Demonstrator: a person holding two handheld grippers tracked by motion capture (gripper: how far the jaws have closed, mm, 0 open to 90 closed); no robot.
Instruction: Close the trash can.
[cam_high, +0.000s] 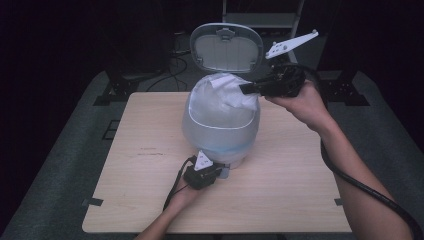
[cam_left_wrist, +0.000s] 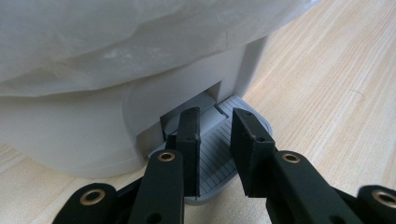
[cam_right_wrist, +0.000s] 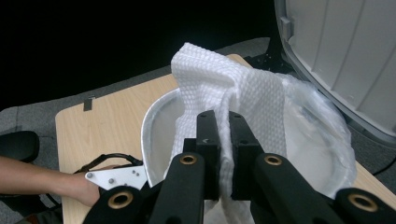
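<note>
The right gripper (cam_right_wrist: 223, 154) is pinching a paper towel (cam_right_wrist: 224, 88) over the open bin (cam_high: 220, 120) — the left gripper (cam_left_wrist: 215, 154), jaws narrowly parted, is pressing the pedal (cam_left_wrist: 219, 140).

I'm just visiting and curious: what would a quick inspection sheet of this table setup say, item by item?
Surface: wooden table, bare apart from faint marks left of centre.
Job's things: pedal bin with lid up, plastic liner inside; white paper towel held over the opening.
Clutter: nothing seen.
Grippers: left gripper pressing on the bin's pedal, jaws a little apart; right gripper shut on the paper towel.
Cables: black cable trailing along the right forearm; another by the left hand.
Surroundings: grey floor, dark background, metal frame behind.
</note>
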